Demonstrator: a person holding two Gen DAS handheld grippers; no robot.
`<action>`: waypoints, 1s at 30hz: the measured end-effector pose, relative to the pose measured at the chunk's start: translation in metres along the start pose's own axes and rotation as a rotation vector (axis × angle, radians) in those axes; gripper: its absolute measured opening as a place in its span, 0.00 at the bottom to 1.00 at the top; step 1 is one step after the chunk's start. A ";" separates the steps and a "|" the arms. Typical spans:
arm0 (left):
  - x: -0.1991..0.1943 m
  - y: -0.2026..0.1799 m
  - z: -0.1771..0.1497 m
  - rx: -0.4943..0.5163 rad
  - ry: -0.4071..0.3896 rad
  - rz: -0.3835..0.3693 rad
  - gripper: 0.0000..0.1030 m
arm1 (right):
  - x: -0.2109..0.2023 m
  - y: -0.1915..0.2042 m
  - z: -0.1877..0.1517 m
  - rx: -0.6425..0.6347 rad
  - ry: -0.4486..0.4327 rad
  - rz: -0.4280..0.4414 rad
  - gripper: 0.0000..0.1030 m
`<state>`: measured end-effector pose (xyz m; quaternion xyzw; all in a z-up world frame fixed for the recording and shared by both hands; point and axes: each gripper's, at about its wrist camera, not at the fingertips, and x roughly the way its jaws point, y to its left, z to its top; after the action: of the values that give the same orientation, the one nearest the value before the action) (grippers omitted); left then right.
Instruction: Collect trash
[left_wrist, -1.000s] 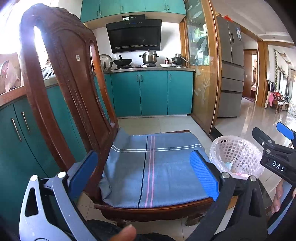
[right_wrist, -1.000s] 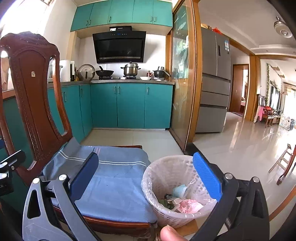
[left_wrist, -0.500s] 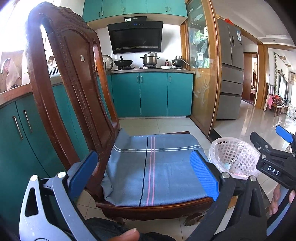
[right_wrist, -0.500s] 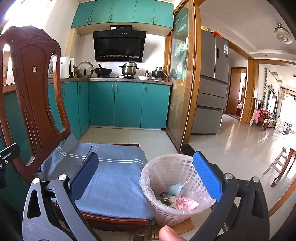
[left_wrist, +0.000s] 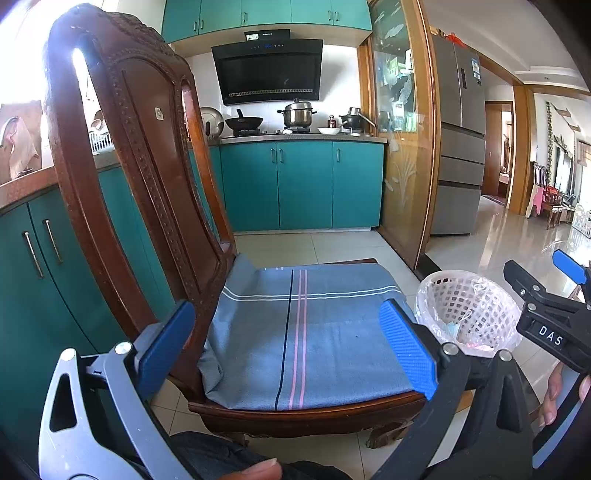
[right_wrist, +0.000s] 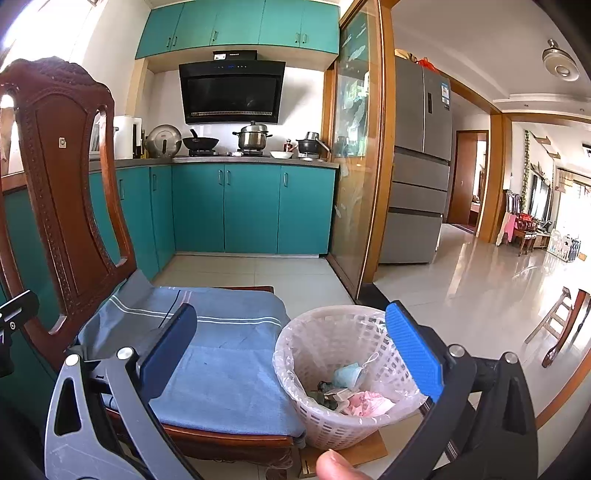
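In the lined waste basket (right_wrist: 345, 373), half-hidden trash (right_wrist: 351, 391) behind the spread, empty right hand-held gripper (right_wrist: 295, 358); left hand-held gripper (left_wrist: 291, 345) likewise released.

A carved wooden chair (left_wrist: 140, 192) with a blue striped cushion (left_wrist: 306, 332) stands on pale floor tiles. Behind it, teal cabinets (right_wrist: 251, 206) carry a counter holding a steel pot (right_wrist: 253, 136) and a black wok (right_wrist: 199, 142) — a black range hood (right_wrist: 231, 92) hangs above. A grey refrigerator (right_wrist: 417, 166) stands right.
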<state>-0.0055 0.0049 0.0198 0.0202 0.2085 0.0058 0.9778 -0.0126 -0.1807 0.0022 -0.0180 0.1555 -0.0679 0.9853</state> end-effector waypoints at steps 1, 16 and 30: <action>0.000 0.000 0.000 0.000 0.001 0.000 0.97 | 0.000 0.000 0.000 0.001 0.000 0.000 0.97; 0.003 0.000 0.001 -0.006 0.010 0.009 0.97 | 0.002 -0.004 0.001 0.015 0.001 -0.006 0.97; 0.009 0.003 0.000 -0.017 0.027 0.023 0.97 | 0.003 -0.004 0.000 0.017 0.008 -0.004 0.97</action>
<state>0.0030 0.0081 0.0161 0.0143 0.2212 0.0190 0.9749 -0.0099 -0.1849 0.0011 -0.0100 0.1590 -0.0714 0.9846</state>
